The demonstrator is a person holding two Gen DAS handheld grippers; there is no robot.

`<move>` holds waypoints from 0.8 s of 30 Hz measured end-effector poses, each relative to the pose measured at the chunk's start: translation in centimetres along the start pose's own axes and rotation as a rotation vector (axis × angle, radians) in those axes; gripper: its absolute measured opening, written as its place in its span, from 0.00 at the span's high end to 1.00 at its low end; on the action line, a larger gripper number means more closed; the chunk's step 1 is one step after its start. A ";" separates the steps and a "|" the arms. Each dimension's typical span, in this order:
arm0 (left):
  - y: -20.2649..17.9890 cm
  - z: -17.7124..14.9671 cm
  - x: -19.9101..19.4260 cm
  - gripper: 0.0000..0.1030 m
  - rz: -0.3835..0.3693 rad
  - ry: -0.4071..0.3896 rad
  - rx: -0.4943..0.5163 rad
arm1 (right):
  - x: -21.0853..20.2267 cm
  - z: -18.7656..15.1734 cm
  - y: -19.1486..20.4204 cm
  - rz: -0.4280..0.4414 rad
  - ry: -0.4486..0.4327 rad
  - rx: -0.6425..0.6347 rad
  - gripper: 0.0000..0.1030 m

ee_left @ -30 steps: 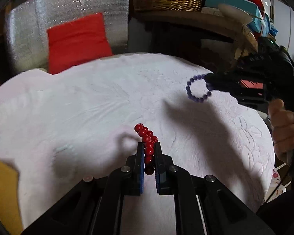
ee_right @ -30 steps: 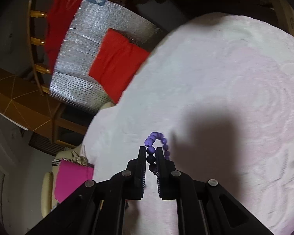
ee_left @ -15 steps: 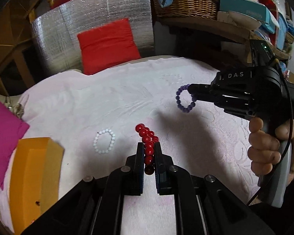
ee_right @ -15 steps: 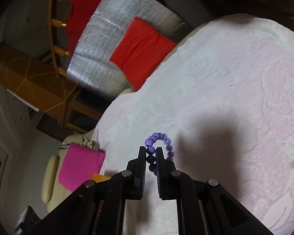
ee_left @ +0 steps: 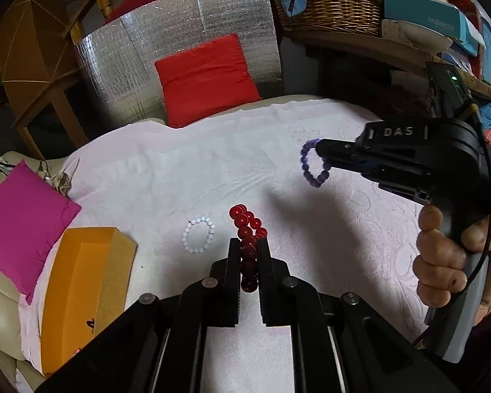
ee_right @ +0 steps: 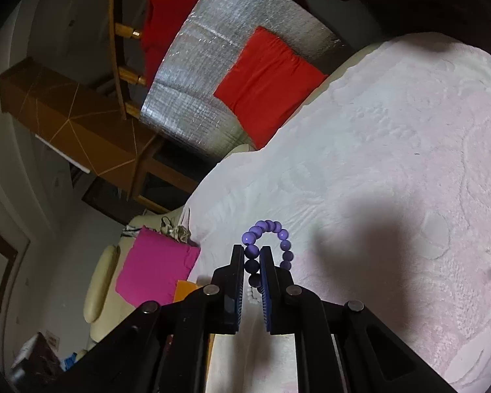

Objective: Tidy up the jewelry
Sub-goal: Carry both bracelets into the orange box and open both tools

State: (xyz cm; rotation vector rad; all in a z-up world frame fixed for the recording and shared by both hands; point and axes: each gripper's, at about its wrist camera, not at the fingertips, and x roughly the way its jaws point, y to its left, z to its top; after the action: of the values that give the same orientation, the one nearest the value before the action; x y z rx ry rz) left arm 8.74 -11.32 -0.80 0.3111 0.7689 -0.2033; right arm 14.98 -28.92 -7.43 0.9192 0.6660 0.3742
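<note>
My left claw (ee_left: 248, 252) clamps the red bracelet (ee_left: 248, 229); right claw (ee_right: 252, 255) pinches the purple bracelet (ee_right: 268, 229) (both aloft). White bracelet (ee_left: 198, 234) lies near left.

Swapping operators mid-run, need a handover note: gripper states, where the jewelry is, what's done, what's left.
Left gripper: shut on the red bead bracelet, held above the white cloth.
Right gripper: shut on the purple bead bracelet, also in the air over the cloth.
White bead bracelet: lying flat on the cloth, untouched, right of the open orange box.
Done: two bracelets picked up. Nothing clearly placed in the box yet; its inside is only partly visible.
Left: probably put red and purple away, likely in the box, then fetch the white one.
</note>
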 end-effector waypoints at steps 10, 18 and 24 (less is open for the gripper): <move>4.1 -1.2 -0.7 0.91 0.030 0.003 -0.079 | 2.2 -0.4 1.5 -0.010 0.064 -0.086 0.90; 13.7 -5.0 -4.8 0.91 0.068 -0.056 -0.225 | 2.8 0.1 -1.1 0.023 0.085 0.012 0.90; 23.0 -10.3 -9.3 0.91 0.168 -0.102 -0.342 | 5.3 -2.2 0.6 0.022 0.153 -0.006 0.90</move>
State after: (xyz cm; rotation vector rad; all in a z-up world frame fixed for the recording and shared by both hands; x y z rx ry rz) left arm 2.18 14.39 3.43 0.0392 0.6596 0.0712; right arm 17.45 -24.23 -9.81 0.8985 0.7953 0.4692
